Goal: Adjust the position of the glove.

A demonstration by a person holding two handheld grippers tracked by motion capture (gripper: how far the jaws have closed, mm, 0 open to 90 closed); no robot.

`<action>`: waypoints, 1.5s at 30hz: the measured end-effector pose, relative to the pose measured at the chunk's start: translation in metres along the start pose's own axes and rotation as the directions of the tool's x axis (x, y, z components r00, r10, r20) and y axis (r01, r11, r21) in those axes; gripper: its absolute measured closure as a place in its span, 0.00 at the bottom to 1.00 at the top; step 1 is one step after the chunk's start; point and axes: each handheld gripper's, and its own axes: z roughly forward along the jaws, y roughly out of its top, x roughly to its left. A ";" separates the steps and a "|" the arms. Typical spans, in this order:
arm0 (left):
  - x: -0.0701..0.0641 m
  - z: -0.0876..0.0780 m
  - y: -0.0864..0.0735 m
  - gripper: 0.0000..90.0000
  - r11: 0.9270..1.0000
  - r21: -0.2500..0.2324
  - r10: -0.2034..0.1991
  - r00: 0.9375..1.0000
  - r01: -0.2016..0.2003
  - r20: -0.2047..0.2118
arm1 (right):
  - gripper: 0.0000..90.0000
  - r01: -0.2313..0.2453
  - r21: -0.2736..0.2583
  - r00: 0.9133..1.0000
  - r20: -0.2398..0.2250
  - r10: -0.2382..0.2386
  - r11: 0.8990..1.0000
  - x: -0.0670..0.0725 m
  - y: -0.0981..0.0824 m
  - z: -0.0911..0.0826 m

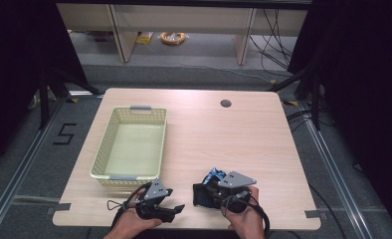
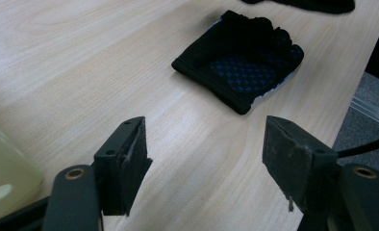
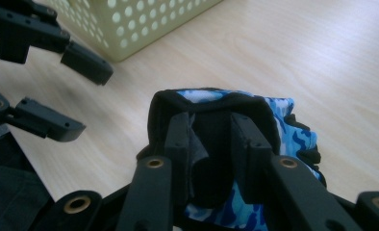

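Observation:
A blue camouflage glove [image 3: 284, 120] with a black cuff hangs on my right gripper [image 3: 211, 122], whose jaws stand close together with the cuff's black fabric pinched between them. From above, this gripper [image 1: 219, 190] sits near the table's front edge, with the camouflage glove [image 1: 215, 174] bunched at its tip. A second glove [image 2: 240, 57], black with a blue dotted palm, lies flat on the wood just ahead of my left gripper [image 2: 207, 159]. That gripper stands open with nothing between its pads, and it rests low at the front edge [image 1: 176, 209].
A pale yellow perforated basket [image 1: 100, 159] stands on the left half of the table, close behind the left gripper, and is bare inside. A round cable hole [image 1: 226, 103] lies at the back. The table's front edge runs just under both hands.

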 end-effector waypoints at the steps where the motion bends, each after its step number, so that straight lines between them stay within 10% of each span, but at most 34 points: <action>1: 0.001 -0.001 0.000 0.36 1.000 0.015 0.018 1.000 -0.018 0.002 | 0.79 0.005 0.004 1.000 -0.004 -0.005 1.000 0.001 -0.001 0.001; 20: -0.003 0.013 0.004 0.41 0.999 0.031 0.029 0.999 -0.030 0.024 | 0.74 -0.036 0.138 0.997 -0.060 0.044 0.990 0.015 -0.012 0.042; 26: -0.004 0.021 0.008 0.43 1.000 0.009 -0.006 0.999 0.006 0.033 | 0.64 -0.061 0.110 0.993 -0.090 0.071 0.992 0.011 -0.012 0.039; 45: -0.007 0.037 0.021 0.56 1.000 0.021 0.010 0.998 -0.011 0.059 | 0.68 -0.142 0.050 0.990 -0.002 0.142 0.989 -0.073 -0.020 0.016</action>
